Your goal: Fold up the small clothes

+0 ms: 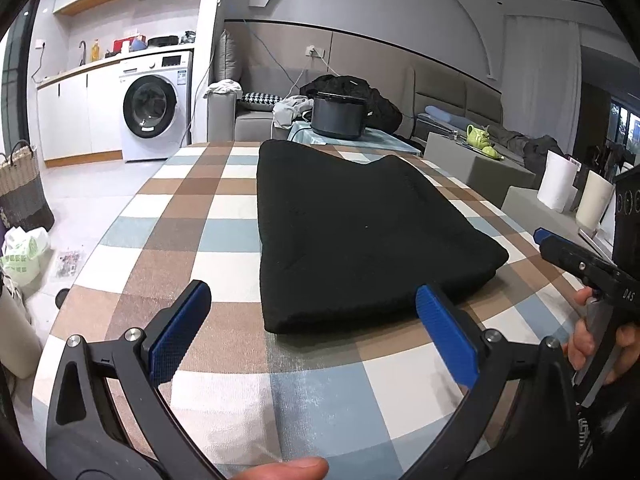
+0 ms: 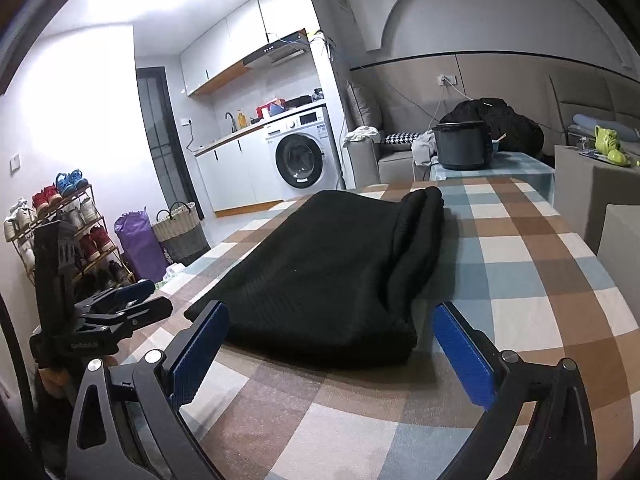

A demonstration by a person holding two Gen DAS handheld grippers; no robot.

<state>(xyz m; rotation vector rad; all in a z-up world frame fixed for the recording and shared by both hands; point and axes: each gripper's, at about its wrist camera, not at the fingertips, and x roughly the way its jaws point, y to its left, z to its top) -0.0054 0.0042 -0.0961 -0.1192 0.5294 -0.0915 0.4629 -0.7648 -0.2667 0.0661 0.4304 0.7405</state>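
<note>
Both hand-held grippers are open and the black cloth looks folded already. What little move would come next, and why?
Probably a short reach forward with the left hand-held gripper to pinch the near edge of the black garment. It lies as a long, loosely folded bundle on the checked tablecloth, and both it and the right hand-held gripper are open and empty.

Both views are strongly fisheye: straight lines bow outward and a black vignette closes the corners. The room is evenly lit from overhead with cool, soft light. In the right wrist view a blown-out white glare (image 2: 100, 92) washes over the upper left wall and ceiling, erasing detail there. The black garment (image 1: 360, 232) reads as a nearly featureless dark mass in the left wrist view; its knit texture shows faintly in the right one. It casts a soft shadow on the checked counter (image 1: 192, 224). Focus is fairly sharp centrally, softer toward the rims.
</note>
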